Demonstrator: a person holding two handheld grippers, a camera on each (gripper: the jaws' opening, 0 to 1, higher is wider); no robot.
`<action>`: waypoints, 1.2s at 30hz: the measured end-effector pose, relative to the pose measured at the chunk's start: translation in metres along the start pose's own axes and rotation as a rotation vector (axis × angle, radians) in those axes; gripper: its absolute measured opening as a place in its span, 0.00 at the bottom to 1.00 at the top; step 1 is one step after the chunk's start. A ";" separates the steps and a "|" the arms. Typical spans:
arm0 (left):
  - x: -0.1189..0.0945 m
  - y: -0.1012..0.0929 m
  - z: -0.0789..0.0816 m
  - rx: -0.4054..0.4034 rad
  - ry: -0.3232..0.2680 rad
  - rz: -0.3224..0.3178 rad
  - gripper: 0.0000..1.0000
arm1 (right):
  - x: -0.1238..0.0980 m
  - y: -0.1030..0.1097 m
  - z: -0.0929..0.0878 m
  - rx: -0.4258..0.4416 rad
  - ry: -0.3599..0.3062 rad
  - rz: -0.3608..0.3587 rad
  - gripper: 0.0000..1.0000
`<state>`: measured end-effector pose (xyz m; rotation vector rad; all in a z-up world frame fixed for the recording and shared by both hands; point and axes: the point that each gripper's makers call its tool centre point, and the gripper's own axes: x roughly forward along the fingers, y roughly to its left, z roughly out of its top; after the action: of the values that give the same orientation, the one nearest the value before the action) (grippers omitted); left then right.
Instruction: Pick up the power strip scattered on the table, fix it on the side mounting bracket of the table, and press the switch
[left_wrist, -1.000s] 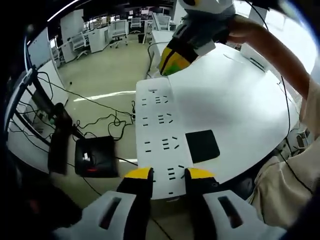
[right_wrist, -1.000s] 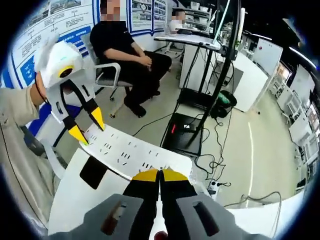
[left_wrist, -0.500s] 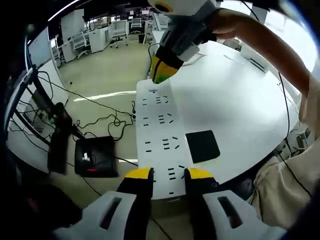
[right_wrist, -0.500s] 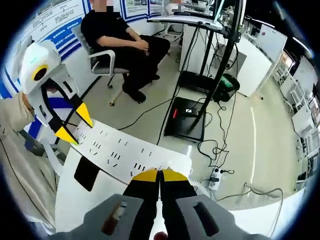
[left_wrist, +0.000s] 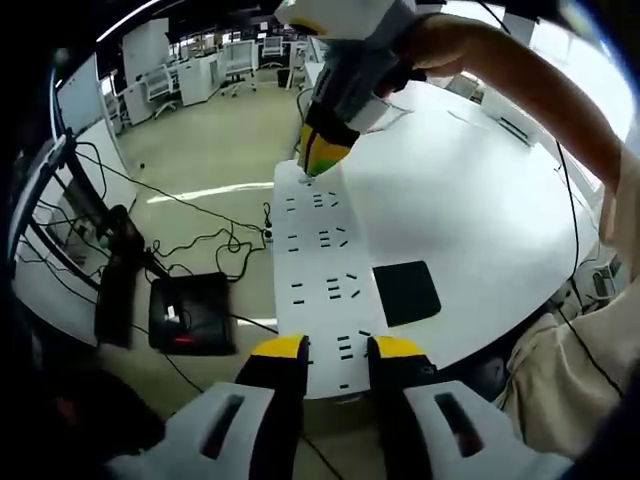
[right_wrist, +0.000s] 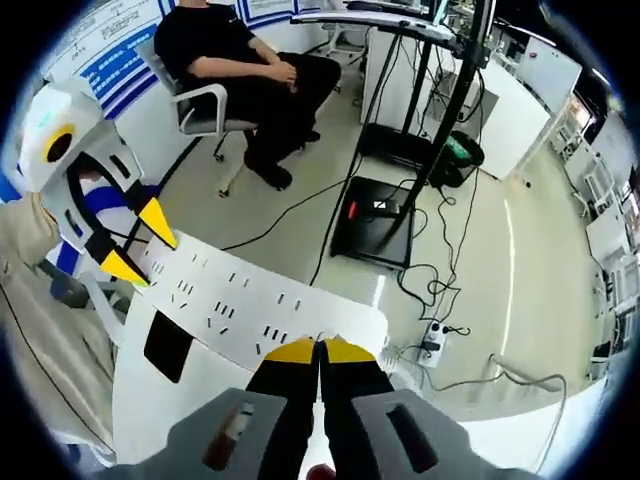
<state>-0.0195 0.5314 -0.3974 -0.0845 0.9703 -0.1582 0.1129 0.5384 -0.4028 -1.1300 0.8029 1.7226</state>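
Left tongs are gripping the near end of the power strip, jaws straddling its width, while it is lying along the edge of the white tabletop above the floor cables, just beside a black pad. Right tongs are pinched shut with their tips pressing on the strip's far end, where the switch probably sits, so the pressing step looks in hand. Next move calls for a firm push while the left side braces.
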 end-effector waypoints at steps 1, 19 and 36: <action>0.000 0.001 0.000 0.000 0.000 0.000 0.29 | 0.001 0.000 -0.001 -0.001 0.006 -0.001 0.00; 0.002 -0.008 -0.002 0.035 0.001 0.002 0.07 | 0.002 -0.005 0.000 0.024 0.066 0.015 0.00; 0.003 -0.006 -0.002 0.066 0.044 0.026 0.06 | 0.004 -0.005 -0.003 0.095 0.094 0.056 0.00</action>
<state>-0.0197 0.5253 -0.4001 -0.0080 1.0090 -0.1690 0.1179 0.5392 -0.4082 -1.1399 0.9733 1.6686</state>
